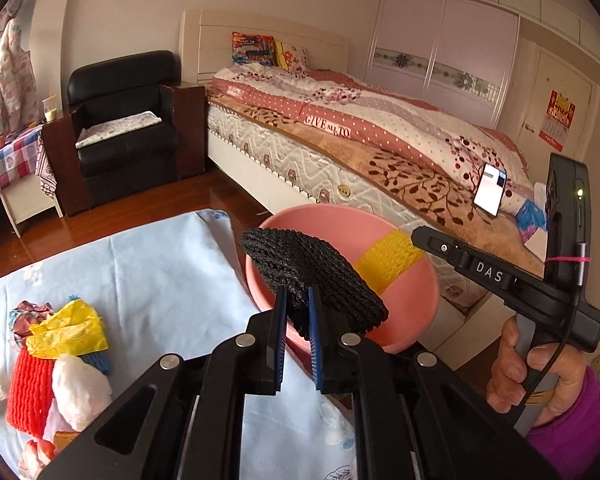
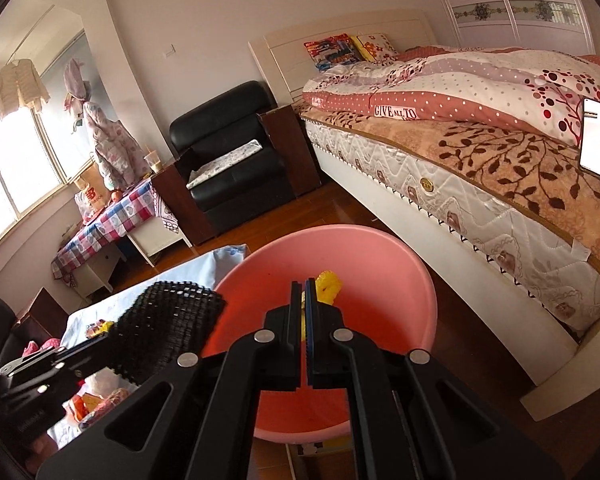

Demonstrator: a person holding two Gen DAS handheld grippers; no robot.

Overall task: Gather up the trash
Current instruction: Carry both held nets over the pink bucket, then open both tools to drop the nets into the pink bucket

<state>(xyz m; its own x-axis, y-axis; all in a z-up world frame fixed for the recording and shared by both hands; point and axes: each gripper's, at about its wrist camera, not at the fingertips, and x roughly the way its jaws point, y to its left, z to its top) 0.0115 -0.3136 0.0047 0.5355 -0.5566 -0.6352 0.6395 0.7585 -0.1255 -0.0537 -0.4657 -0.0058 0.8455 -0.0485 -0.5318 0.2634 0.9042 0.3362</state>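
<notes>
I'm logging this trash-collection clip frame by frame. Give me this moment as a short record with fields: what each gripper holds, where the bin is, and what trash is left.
left gripper: shut on black foam net, held over the basin's near rim
right gripper: shut on yellow foam net, over the basin
bin: pink basin, beside the bed
remaining trash: red foam net, yellow wrapper, white foam piece on the light blue cloth
</notes>
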